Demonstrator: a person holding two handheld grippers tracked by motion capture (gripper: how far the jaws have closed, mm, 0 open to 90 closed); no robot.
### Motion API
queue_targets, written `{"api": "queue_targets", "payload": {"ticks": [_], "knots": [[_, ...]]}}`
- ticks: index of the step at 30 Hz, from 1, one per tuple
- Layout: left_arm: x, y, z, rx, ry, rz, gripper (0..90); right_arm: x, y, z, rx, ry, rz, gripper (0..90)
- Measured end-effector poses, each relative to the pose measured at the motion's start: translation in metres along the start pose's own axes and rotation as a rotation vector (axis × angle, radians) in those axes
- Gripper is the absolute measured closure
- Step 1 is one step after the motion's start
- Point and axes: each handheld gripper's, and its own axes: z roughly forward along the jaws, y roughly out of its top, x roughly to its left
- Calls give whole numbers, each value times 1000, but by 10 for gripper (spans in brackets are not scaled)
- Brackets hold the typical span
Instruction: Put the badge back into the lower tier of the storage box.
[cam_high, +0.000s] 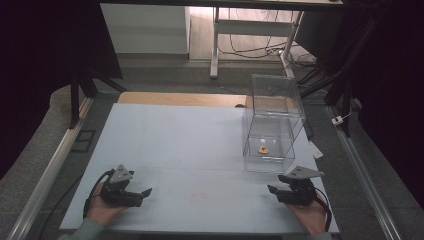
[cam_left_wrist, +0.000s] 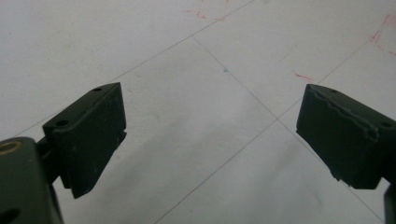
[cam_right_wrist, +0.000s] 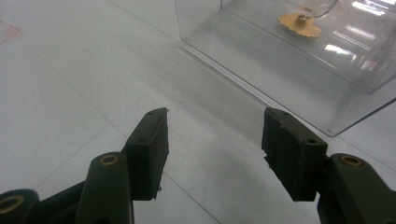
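**Both hand-held grippers rest open at the near edge of the bench**

The left hand-held gripper (cam_high: 131, 192) lies at the near left of the bench (cam_high: 190, 135), held by the person's left hand (cam_high: 102, 210). Its jaws stand wide apart with nothing between them; in the left gripper view (cam_left_wrist: 210, 135) they frame bare white surface crossed by thin lines and a few faint red marks (cam_left_wrist: 303, 76).

The right hand-held gripper (cam_high: 282, 191) lies at the near right, in the person's right hand (cam_high: 310, 215), jaws also apart and empty (cam_right_wrist: 215, 149).

Just beyond the right hand-held gripper, on the right side of the bench, stands a clear box (cam_high: 272, 122), seemingly two clear compartments stacked, though the reflections make that hard to read. On its floor lies a small yellow-orange object (cam_high: 263, 149) with a frilled edge (cam_right_wrist: 299, 24). The box and the right hand-held gripper are near each other but apart.
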Motion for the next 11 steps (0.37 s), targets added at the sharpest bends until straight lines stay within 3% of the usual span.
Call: {"api": "queue_targets", "payload": {"ticks": [11], "knots": [[0, 0, -1, -2, 4, 0, 83, 0, 0, 0, -6, 1, 1, 415]]}}
